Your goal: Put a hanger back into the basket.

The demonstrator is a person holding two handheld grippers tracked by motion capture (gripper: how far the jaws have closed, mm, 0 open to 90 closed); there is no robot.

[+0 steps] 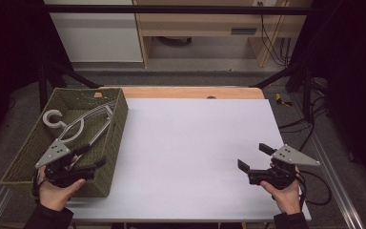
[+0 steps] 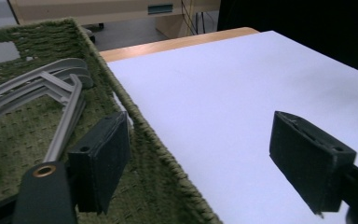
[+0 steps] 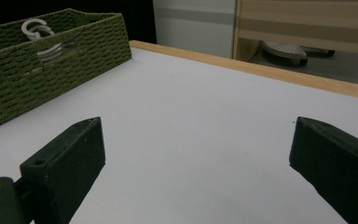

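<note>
My left gripper (image 1: pixel 91 155) is hanging wide apart over the green basket's (image 1: pixel 119 119) near right rim, gripping nothing; the grey hangers (image 1: pixel 88 123) are lying inside; my right gripper (image 1: pixel 254 157) is gaping near the table's right edge

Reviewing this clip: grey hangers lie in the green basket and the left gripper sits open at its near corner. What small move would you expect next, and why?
Probably drawing the left gripper clear of the basket toward the white table. Its jaws stand open with nothing between them, straddling the basket's wall, while the hangers lie inside, apart from the pads. The right gripper rests open and empty over the table.
</note>
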